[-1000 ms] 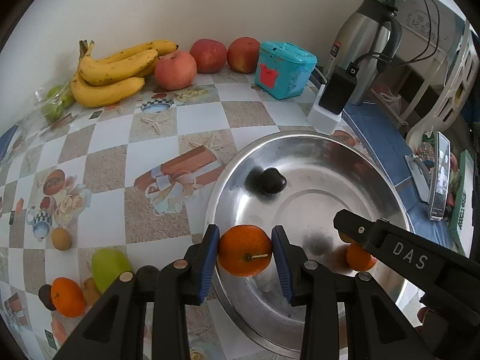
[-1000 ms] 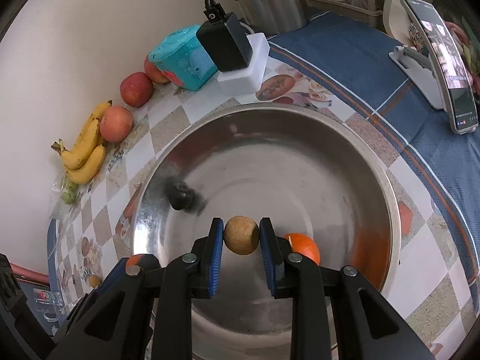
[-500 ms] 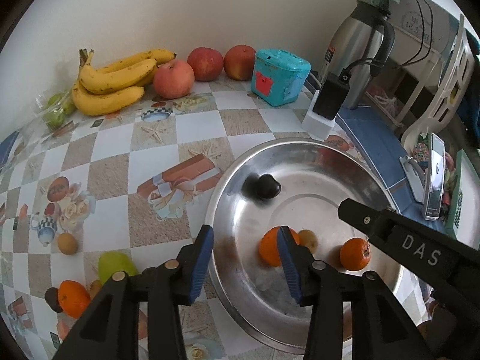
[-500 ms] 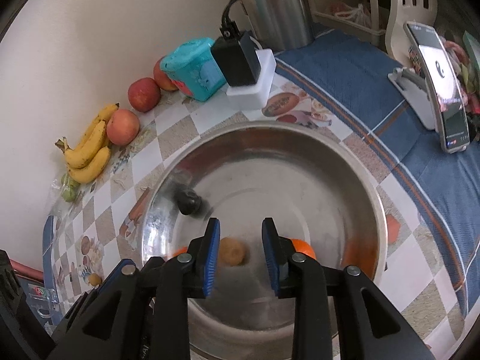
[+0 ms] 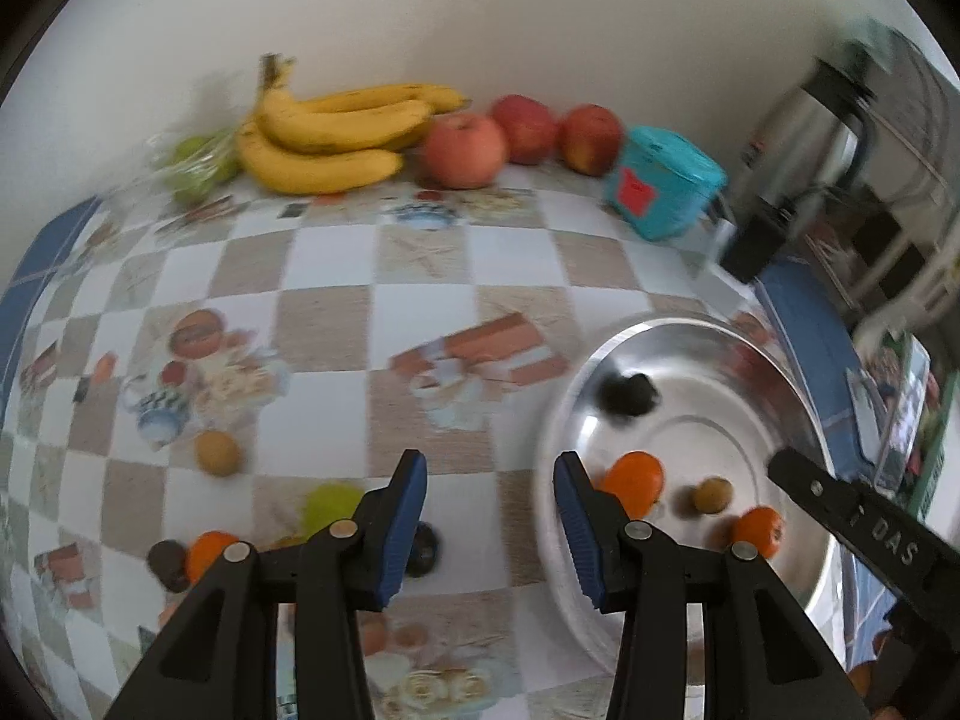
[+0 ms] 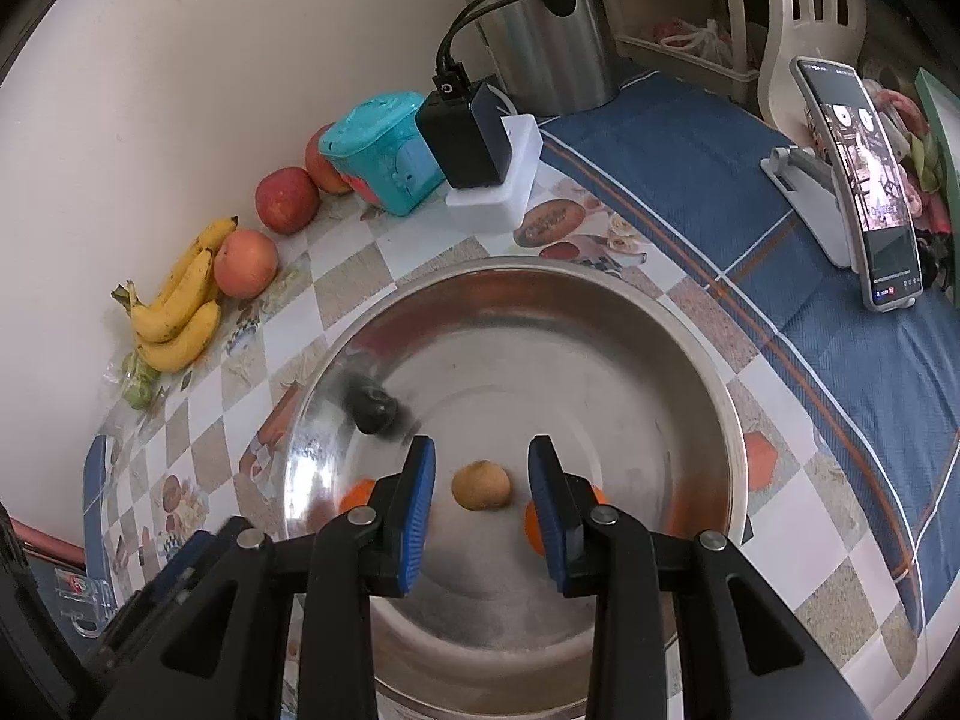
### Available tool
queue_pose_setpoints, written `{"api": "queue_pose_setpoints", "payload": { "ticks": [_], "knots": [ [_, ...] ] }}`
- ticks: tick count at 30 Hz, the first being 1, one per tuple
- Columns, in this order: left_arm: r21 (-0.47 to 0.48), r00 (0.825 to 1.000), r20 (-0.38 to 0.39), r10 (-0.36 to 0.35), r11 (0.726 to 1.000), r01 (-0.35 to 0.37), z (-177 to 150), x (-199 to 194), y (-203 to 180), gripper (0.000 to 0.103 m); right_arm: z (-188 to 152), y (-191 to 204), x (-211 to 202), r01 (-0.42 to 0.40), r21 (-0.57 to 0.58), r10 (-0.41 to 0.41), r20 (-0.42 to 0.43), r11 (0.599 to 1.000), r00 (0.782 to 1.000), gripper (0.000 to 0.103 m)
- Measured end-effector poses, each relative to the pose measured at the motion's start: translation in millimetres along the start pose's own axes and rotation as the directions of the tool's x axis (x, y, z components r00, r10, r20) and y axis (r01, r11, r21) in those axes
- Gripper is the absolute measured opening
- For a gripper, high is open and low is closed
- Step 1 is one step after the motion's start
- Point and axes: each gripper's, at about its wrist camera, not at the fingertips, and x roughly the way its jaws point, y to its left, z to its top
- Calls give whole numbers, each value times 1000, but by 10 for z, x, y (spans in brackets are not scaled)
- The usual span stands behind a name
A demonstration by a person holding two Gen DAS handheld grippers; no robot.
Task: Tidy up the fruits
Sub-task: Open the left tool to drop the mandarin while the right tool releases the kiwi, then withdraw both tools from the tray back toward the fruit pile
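Left tool (image 5: pixel 489 495): jaws wide and empty, hanging over the counter (image 5: pixel 336 324) just left of the bowl's (image 5: pixel 774 354) rim.
Right tool (image 6: pixel 483 489): jaws wide, holding nothing, poised above the bowl floor with the brown fruit (image 6: pixel 480 485) lying loose between the fingertips, untouched.
Key relation: the loose pile lies to the left of and just below the left tool, on the side away from the bowl, so the left hand is clearly the nearer one; my guess is the next pick is there.
Loose pile, near: one orange (image 5: pixel 207 549), one green fruit (image 5: pixel 333 504), two dark fruits (image 5: pixel 165 561) that I can make out, and one brown fruit (image 5: pixel 217 452) a little further out; blur may hide more.
In the bowl: two oranges (image 5: pixel 633 480), one brown fruit, one dark fruit (image 5: pixel 627 393) towards the far side.
Far, by the wall: one bunch of bananas (image 5: pixel 336 132) lying lengthwise along the wall, three apples (image 5: pixel 465 147) in a row, one bag of green fruit (image 5: pixel 195 159).
Not fruit: teal box (image 5: pixel 663 189), kettle (image 6: pixel 540 18), phone (image 6: pixel 864 180).
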Motion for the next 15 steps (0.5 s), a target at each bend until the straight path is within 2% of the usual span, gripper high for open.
{"api": "queue_pose_setpoints", "payload": {
  "ticks": [9,15],
  "knots": [
    [-127,993,-28,117,985,-120,21,-87,456,48,-69,135,-7,0,-57,-1,-13,998,1000,33],
    [-198,988,-56,142,969,-150,-6,-143,693,48,-144,330,-28,-18,-129,16,-22,992,1000,33]
  ]
}}
